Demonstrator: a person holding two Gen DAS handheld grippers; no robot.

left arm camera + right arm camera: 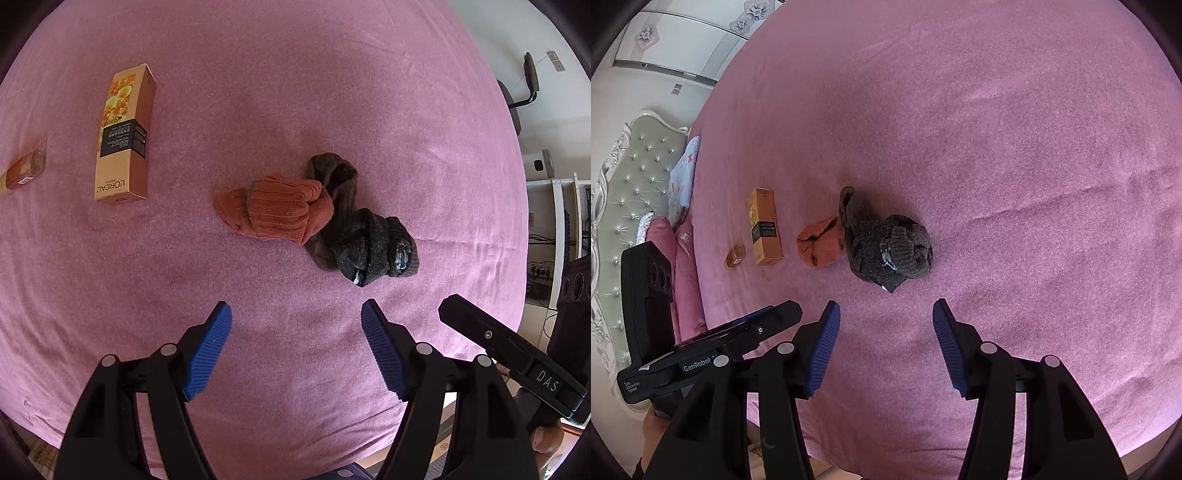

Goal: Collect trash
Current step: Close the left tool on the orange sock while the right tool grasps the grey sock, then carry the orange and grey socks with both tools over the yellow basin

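Left wrist view: left gripper [296, 314], jaws wide apart, holding nothing, above the pink bedsheet [295, 92].
Right gripper [886, 314]: jaws spread wide, likewise holding nothing.
Ahead: orange sock [280, 212] touching dark socks [365, 243], bunched together.
Left of socks: cardboard box [123, 136], lying flat; small amber bottle [24, 171] beyond it.
Bed's edge: padded headboard [631, 177], pillows [683, 177].

The small amber bottle [22, 173] is cut off by the left edge.
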